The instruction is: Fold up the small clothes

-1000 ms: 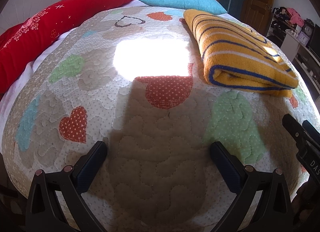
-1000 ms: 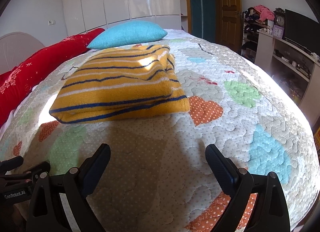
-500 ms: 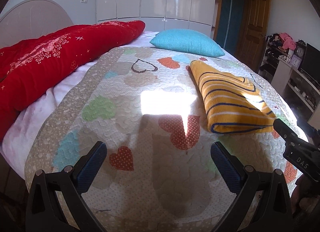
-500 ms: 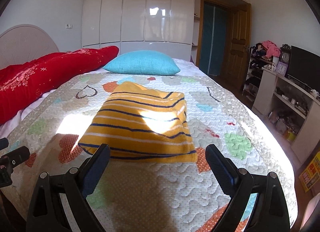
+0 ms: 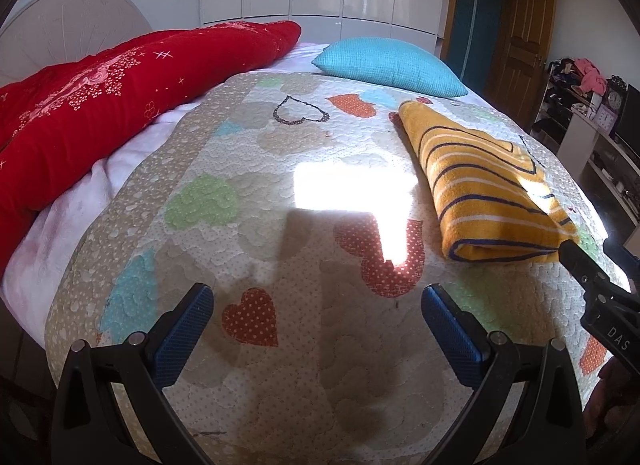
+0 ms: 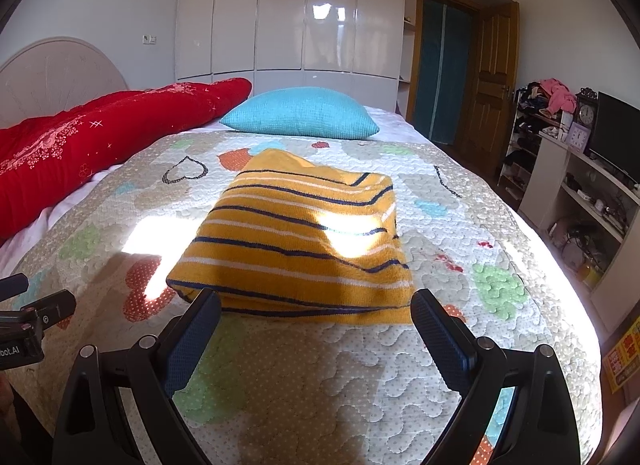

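The folded yellow sweater [image 6: 296,241] with dark blue and white stripes lies on the heart-patterned quilt [image 6: 460,225] that covers the bed. In the right wrist view it sits at about 12 o'clock from the right tool [image 6: 316,325], its near folded edge just beyond the fingertips and not touched by them. That tool's jaws stand wide apart with nothing between them, the blue pads [image 6: 440,333] hanging over bare quilt.

In the left wrist view the same sweater [image 5: 484,193] lies toward 2 o'clock, well apart from the left tool [image 5: 318,317]. The left tool is likewise spread open and empty, poised above a red dotted heart patch [image 5: 252,317] on the quilt [image 5: 224,153]. Part of the right tool (black, with white lettering) enters at 3 o'clock [image 5: 600,297].

A patch of bright sunlight [image 5: 344,189] falls on the quilt to the left of the sweater, and some of it crosses the sweater's top. Farther back, at 12 o'clock, a turquoise pillow [image 6: 300,113] rests near the head of the bed, with a long red bolster [image 6: 100,137] at 10 o'clock along the left side. White wardrobe doors [image 6: 288,13] stand behind the bed.
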`<state>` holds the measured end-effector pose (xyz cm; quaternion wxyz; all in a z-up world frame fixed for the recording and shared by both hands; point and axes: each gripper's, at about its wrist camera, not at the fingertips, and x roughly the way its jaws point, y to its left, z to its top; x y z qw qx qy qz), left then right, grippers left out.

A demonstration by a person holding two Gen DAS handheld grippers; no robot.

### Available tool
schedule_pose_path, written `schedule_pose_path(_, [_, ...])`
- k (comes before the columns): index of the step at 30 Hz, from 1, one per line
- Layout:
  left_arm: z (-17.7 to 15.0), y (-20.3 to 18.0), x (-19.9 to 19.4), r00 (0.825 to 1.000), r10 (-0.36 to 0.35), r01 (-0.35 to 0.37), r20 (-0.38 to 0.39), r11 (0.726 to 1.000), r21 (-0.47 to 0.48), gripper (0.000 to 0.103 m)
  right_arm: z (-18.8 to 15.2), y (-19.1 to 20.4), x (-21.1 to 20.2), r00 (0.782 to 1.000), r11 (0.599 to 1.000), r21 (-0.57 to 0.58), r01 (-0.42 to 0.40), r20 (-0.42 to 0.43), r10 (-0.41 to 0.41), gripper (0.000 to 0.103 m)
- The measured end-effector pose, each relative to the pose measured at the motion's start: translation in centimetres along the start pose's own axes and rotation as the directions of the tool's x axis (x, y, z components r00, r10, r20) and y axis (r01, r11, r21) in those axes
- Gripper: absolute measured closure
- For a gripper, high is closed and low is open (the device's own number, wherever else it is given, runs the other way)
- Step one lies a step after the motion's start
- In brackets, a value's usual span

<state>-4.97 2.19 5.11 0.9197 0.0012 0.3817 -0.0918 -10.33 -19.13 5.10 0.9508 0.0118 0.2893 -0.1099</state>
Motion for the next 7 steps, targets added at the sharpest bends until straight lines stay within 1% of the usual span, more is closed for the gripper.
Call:
schedule_pose_path(2, [0.2, -0.8, 0.3, 0.999, -0.035, 0.035, -0.003, 0.999, 0.015, 0.000, -0.1, -0.3, 0.6, 1.000, 1.000, 0.019, -0.006, -0.019, 0.006, 0.005])
schedule_pose_path(5, [0.4, -1.6, 1.3, 0.996, -0.079, 0.079, -0.029, 0.997, 0.017, 0.000, -0.3, -0.8, 1.6, 0.998, 0.999, 0.049, -0.023, -0.056, 0.026, 0.005])
schedule_pose_path(7, [0.6, -1.7, 1.9, 0.996, -0.081, 0.082, -0.041, 0.996, 0.016, 0.000, -0.4, -1.3, 2.1, 0.997, 0.998, 0.062, -0.029, -0.075, 0.034, 0.005])
